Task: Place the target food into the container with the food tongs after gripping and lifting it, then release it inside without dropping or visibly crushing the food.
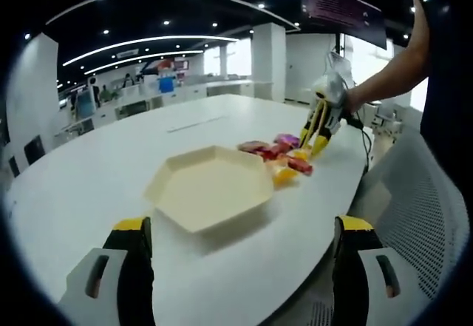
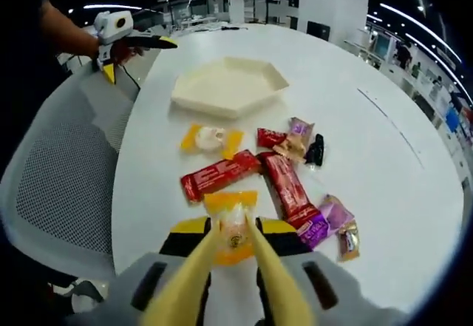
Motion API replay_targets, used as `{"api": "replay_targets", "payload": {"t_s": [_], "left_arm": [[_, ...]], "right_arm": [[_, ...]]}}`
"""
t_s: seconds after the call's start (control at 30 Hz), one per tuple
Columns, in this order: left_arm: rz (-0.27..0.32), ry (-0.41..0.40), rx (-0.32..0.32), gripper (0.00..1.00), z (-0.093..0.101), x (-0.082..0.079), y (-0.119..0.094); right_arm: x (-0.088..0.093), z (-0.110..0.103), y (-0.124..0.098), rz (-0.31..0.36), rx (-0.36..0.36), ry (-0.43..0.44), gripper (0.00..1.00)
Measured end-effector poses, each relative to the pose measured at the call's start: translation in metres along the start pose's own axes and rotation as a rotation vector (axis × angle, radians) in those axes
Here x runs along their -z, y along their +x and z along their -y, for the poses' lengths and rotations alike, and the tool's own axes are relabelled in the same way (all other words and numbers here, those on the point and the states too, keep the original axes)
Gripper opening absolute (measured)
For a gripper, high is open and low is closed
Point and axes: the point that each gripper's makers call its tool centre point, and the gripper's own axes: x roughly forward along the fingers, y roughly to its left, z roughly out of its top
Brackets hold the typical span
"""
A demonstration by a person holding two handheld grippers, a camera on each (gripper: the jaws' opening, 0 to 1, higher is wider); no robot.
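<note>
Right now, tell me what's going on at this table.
A person holds a gripper in each hand. The right gripper carries yellow food tongs whose tips sit around a yellow-wrapped snack on the white table, at the near end of a scatter of wrapped snacks. Whether it is clamped yet is hard to tell. The left gripper hangs open in front of the hexagonal container, which holds nothing yet.
</note>
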Motion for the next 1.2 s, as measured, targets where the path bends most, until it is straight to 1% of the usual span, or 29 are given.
{"api": "replay_targets", "payload": {"t_s": [0.1,0.23,0.27,0.33,0.47,0.6,0.63,0.67,0.73,0.8,0.9,1.03,1.2], "left_arm": [[-0.006,0.006,0.002,0.98,0.001,0.001,0.000],[-0.005,0.002,0.002,0.97,0.000,0.001,0.000],[-0.002,0.001,0.003,0.97,0.001,0.000,0.000],[-0.002,0.002,0.003,0.98,0.001,0.000,0.000],[-0.003,0.005,0.003,0.97,0.001,0.000,-0.001],[-0.007,0.010,0.006,0.97,0.002,0.000,0.000],[-0.005,0.012,0.007,0.97,0.003,0.000,0.000],[-0.003,0.016,0.008,0.99,0.003,0.000,0.000],[0.012,0.013,0.038,0.99,0.007,-0.001,0.002],[-0.009,0.016,0.043,0.99,0.008,0.002,0.002],[-0.001,0.009,0.044,0.99,0.008,0.002,0.002],[-0.006,0.003,0.041,0.99,0.008,0.003,0.002],[-0.012,0.020,0.035,0.99,0.007,0.004,0.001]], "right_arm": [[-0.001,-0.001,-0.001,-0.002,-0.005,0.025,0.21],[-0.003,-0.002,-0.007,0.009,0.000,0.030,0.22],[-0.006,0.000,-0.010,0.021,0.001,0.050,0.22],[-0.009,0.002,-0.014,0.031,0.007,0.063,0.22],[-0.024,0.004,-0.029,0.069,0.012,0.093,0.22],[-0.039,0.008,-0.045,0.089,0.028,0.094,0.22],[-0.040,0.008,-0.046,0.089,0.029,0.093,0.22],[-0.043,0.010,-0.049,0.090,0.034,0.092,0.22],[-0.050,0.012,-0.057,0.085,0.041,0.088,0.23],[-0.056,0.015,-0.062,0.085,0.049,0.081,0.22],[-0.064,0.017,-0.067,0.087,0.060,0.076,0.22],[-0.075,0.017,-0.071,0.107,0.069,0.069,0.22],[-0.081,0.018,-0.071,0.111,0.075,0.066,0.22]]}}
